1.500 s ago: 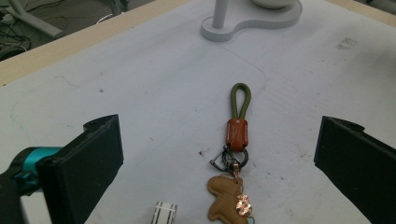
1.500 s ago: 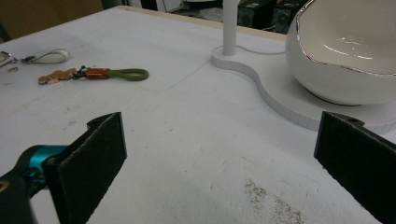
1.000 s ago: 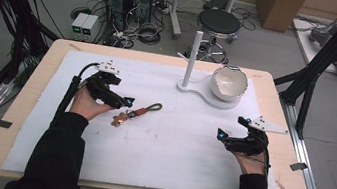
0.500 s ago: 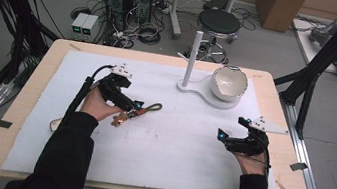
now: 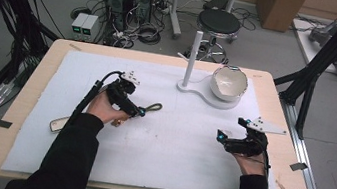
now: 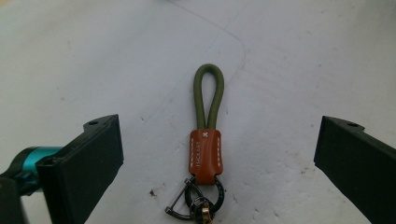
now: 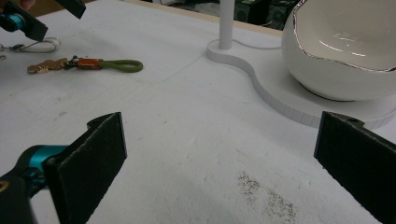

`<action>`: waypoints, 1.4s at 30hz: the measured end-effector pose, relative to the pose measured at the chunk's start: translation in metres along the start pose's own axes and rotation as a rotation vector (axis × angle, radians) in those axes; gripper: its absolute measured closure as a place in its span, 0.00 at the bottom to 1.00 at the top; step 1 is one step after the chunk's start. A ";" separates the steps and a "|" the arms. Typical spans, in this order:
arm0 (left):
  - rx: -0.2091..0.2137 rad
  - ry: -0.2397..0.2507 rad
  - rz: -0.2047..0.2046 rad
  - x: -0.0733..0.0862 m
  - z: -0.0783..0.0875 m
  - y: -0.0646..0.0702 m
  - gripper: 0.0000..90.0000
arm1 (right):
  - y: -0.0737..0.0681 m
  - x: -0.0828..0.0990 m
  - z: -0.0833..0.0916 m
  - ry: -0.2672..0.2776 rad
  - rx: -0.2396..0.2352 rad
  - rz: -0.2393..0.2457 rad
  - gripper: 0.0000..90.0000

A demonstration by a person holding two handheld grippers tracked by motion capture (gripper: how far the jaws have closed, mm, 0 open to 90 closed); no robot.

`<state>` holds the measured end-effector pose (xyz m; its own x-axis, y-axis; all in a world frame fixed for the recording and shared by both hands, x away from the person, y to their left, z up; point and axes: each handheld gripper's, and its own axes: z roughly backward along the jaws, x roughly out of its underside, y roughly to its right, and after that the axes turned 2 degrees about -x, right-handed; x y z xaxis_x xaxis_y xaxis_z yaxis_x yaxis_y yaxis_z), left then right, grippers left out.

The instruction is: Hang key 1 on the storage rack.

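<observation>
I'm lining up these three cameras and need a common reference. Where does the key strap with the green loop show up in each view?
High view: the key strap lies left of centre on the white mat, just right of the left hand-held gripper.
Left gripper view: centre, between the open jaws, green loop pointing up.
Right gripper view: upper left, lying flat.
Shared landmark: the strap's green loop; the white bowl is also in the right gripper view.

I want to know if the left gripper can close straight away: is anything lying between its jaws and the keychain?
Nothing: in the left gripper view the keychain lies on bare white mat between the open jaws of the left gripper.
</observation>
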<state>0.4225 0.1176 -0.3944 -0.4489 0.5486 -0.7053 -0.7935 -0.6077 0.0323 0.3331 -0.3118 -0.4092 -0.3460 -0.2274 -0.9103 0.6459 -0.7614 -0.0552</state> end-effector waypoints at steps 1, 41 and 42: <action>0.003 -0.011 -0.003 0.001 -0.003 0.001 0.02 | 0.000 0.000 0.000 -0.001 0.001 0.001 0.01; -0.010 -0.188 -0.085 0.012 -0.032 0.004 0.75 | 0.003 0.002 0.002 0.004 0.015 -0.010 0.01; -0.012 -0.186 -0.081 0.012 -0.032 0.004 0.76 | 0.003 0.002 0.002 0.002 0.016 -0.014 0.01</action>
<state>0.4274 0.1031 -0.4251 -0.4526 0.6923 -0.5621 -0.8258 -0.5633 -0.0289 0.3328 -0.3161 -0.4102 -0.3537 -0.2156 -0.9102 0.6298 -0.7744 -0.0613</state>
